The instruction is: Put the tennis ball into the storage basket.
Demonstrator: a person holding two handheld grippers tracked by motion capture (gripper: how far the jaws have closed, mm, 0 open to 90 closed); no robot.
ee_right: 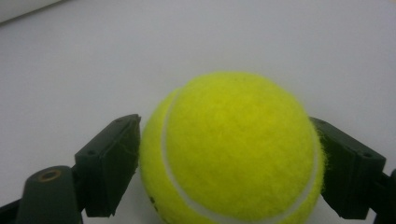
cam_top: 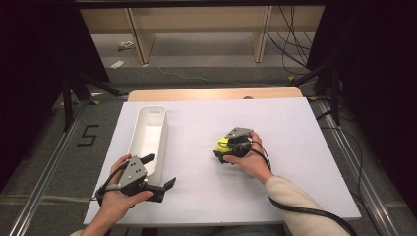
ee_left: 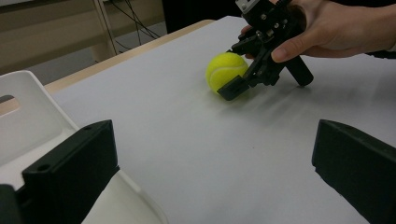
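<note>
A yellow tennis ball (cam_top: pixel 223 143) rests on the white table top (cam_top: pixel 285 123), right of centre. My right gripper (cam_top: pixel 222 148) reaches it from the right, a black jaw pressed to each side of the ball (ee_right: pixel 233 144). In the left gripper view the ball (ee_left: pixel 223 69) touches the table, with the right gripper (ee_left: pixel 237 70) and the hand holding it behind. My left gripper (cam_top: pixel 158 171) stays open near the front left edge, beside the near end of a white bin (cam_top: pixel 139 129). Nothing lies between the jaws of the left gripper (ee_left: pixel 215 140).
The long white bin (ee_left: pixel 28 107) is empty and runs front to back along the table's left side. A wooden strip (cam_top: pixel 211 93) edges the far side. Beyond the table are floor, cables and dark stands. Bare table lies between the two grippers.
</note>
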